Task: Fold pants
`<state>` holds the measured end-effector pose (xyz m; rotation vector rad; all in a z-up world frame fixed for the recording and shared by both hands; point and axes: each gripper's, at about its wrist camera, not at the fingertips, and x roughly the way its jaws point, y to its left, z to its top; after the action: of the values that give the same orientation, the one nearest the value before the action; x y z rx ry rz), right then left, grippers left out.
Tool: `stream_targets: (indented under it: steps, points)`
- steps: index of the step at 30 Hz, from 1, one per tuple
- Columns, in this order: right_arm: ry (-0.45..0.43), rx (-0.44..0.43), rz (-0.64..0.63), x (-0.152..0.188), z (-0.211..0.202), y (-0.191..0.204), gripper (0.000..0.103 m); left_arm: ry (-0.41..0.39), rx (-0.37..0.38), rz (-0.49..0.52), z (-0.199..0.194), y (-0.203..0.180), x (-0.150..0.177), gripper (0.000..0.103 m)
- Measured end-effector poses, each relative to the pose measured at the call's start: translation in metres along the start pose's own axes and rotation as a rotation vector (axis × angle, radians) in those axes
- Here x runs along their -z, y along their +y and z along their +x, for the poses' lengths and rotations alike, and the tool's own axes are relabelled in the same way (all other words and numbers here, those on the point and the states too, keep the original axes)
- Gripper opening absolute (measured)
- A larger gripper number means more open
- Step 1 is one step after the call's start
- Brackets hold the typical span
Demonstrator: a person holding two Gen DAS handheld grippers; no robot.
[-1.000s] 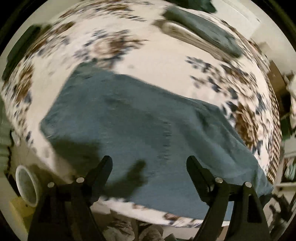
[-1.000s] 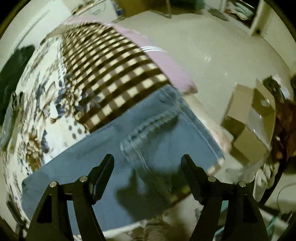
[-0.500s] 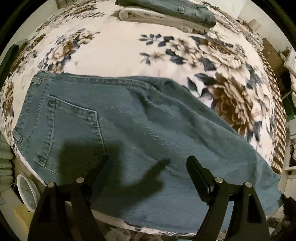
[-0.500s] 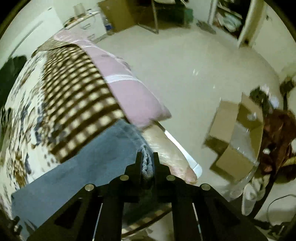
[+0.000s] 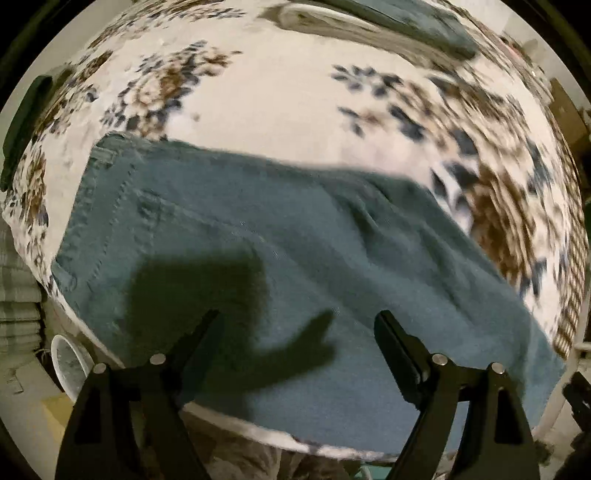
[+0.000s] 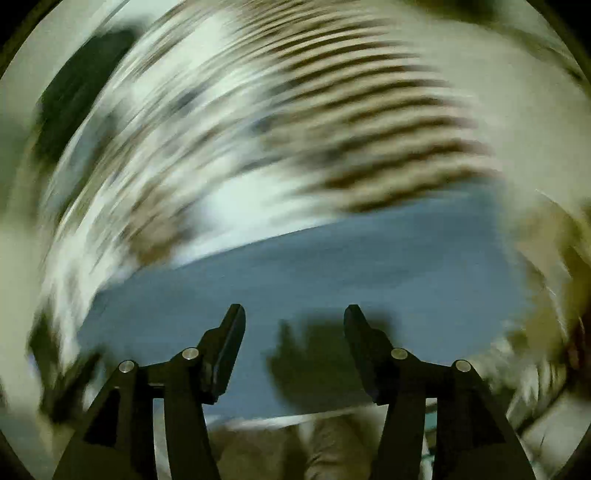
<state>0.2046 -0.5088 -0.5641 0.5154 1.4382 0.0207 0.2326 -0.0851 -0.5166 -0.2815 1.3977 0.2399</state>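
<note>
Pants point(image 5: 295, 251) flat; long axis left-right; waistband at left

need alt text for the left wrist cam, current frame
Blue jeans lie spread flat, back pocket up, on a floral bedspread. The left gripper hovers open above them, casting a shadow on the denim. More folded clothes sit at the far edge of the bed; the frame is motion-blurred.
</note>
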Motion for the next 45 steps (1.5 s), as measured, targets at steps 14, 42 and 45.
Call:
stream_targets:
  steps: [14, 42, 45]
  points:
    - [0.344, 0.035, -0.678, -0.024, 0.190, 0.270, 0.012, 0.031, -0.018, -0.033, 0.046, 0.072, -0.098, 0.084]
    - [0.023, -0.097, 0.014, -0.043, 0.050, 0.076, 0.087, 0.061, 0.111, 0.100, 0.019, 0.043, -0.125, 0.084]
    - [-0.047, -0.069, 0.145, 0.001, 0.028, 0.012, 0.088, 0.103, 0.142, 0.183, 0.015, -0.004, -0.081, 0.084]
